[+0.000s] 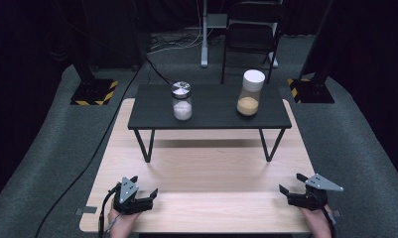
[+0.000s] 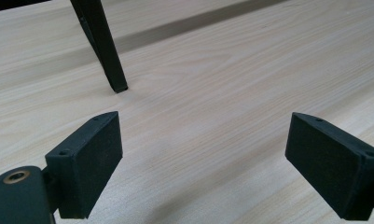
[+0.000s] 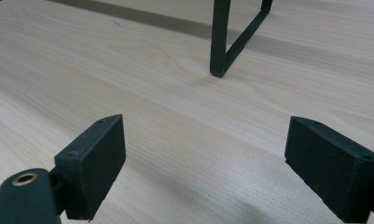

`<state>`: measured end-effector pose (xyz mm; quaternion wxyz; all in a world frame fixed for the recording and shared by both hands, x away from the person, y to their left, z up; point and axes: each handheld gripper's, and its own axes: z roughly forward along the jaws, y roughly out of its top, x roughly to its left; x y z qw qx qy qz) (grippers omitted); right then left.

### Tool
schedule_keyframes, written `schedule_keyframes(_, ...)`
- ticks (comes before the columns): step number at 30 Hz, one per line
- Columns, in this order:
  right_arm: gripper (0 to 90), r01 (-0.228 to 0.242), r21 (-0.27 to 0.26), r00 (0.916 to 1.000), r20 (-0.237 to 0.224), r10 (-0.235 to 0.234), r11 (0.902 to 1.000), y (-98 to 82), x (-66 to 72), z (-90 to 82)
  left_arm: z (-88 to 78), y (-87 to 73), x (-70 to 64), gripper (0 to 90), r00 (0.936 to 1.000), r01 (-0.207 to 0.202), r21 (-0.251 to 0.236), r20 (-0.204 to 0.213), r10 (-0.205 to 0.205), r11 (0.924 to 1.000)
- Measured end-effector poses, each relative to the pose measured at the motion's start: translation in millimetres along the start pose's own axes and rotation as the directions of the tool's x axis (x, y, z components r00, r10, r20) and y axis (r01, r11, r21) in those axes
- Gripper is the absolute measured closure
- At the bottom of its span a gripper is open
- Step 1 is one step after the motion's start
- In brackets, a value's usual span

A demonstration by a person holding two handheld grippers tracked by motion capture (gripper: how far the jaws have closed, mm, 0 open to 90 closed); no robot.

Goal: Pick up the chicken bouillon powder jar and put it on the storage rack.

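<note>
The short glass jar (image 1: pixel 181 102) stands upright on the left part of a dark little shelf (image 1: pixel 211 121) — clear-walled, capped with a shiny metal lid, and filled in its lower half with something white and grainy. Well apart from it, toward the right end of the same shelf, stands a taller clear jar (image 1: pixel 249 93) with a white lid; a tan, sandy fill lies in its bottom part and the rest of it looks empty. The shelf is raised on thin black legs (image 2: pixel 103 51) that rest on the pale wooden counter (image 1: pixel 206 168). Both jars are far from the claws, which sit at the near edge of the counter. The left claw (image 1: pixel 143 186) is at the near left corner, held in a hand, its jaws spread wide with only bare wood between them. The right claw (image 1: pixel 291 182) is at the near right corner — likewise spread wide and gripping nothing, a shelf leg standing on the wood ahead of it in the right gripper view.
</note>
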<state>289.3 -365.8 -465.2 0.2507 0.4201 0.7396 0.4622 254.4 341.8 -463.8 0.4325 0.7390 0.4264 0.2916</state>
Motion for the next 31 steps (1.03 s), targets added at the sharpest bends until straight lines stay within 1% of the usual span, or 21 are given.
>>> schedule_keyframes(31, 11.1, -0.002, -0.004, 1.0, 0.002, 0.002, 1.0, -1.0, -0.2, -0.9, 0.3, 0.1, 0.5, 10.8, 1.0, 0.002, 0.0, 0.001, -0.002, 1.0)
